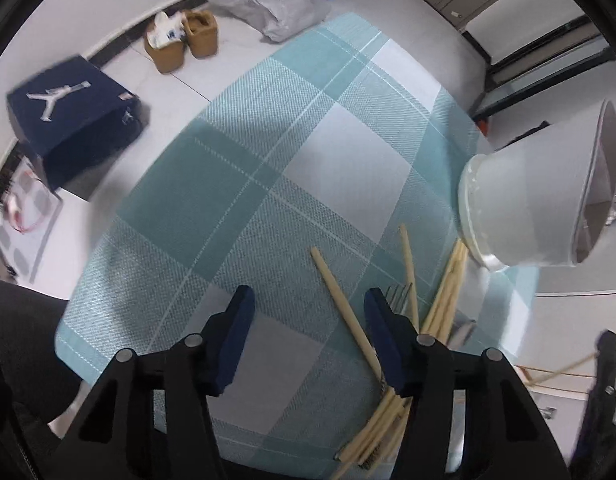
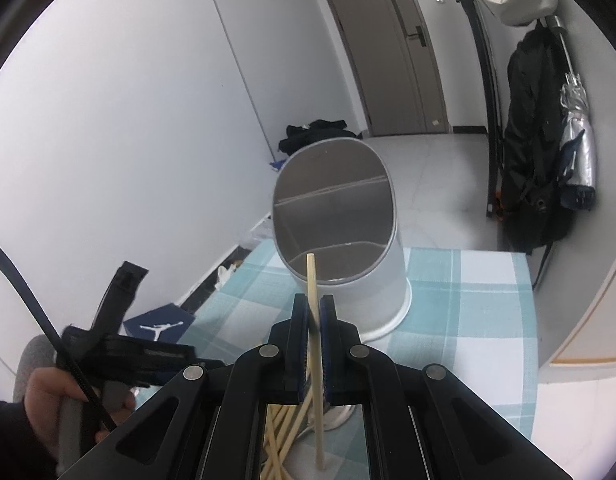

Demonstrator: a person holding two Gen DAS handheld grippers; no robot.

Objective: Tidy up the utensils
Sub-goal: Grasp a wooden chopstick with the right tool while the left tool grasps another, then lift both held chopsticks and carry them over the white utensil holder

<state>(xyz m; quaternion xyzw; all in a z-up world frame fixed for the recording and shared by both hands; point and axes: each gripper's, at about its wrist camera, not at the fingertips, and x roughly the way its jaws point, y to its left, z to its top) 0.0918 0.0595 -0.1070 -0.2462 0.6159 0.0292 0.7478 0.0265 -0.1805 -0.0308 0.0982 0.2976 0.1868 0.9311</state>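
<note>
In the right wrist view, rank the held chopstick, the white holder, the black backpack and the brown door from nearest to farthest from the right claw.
1. Chopstick, pinched upright in the right claw.
2. White holder, just ahead on the checked cloth.
3. Black backpack, hanging far right.
4. Brown door, at the back.

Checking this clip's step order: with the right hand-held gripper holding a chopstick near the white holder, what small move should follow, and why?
Probably carry the chopstick forward and over the holder, then lower it in. The right hand-held gripper is shut on it, its tip already level with the holder's open, divided mouth, which faces the camera. More chopsticks lie on the mat.
</note>
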